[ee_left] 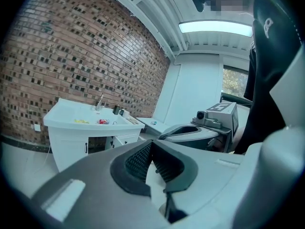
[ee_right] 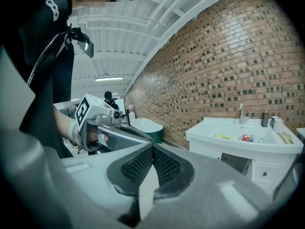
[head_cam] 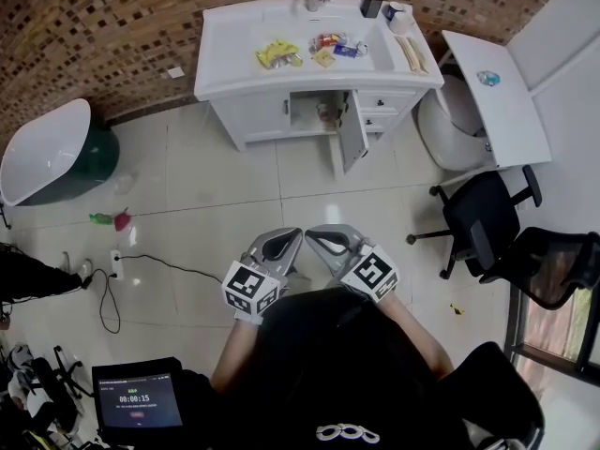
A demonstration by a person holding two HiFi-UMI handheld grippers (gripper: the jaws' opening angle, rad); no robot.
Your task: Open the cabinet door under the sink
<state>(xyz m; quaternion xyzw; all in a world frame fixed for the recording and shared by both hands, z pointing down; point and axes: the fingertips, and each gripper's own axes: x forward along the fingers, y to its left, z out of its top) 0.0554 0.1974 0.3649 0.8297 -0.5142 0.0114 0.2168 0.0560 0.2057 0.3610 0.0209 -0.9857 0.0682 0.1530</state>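
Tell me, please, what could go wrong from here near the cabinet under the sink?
One cabinet door already juts out over the floor and could be knocked on approach. A loose cable lies on it at the left, a likely trip. The left hand-held gripper and right hand-held gripper are both shut, so neither could grip anything yet.

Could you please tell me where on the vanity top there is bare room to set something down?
The left part of the vanity top, between its left edge and the yellow packets, is bare. Rightward it is crowded: red and blue packets, sticks on the right rim, a dark bottle and cup at the back corner.
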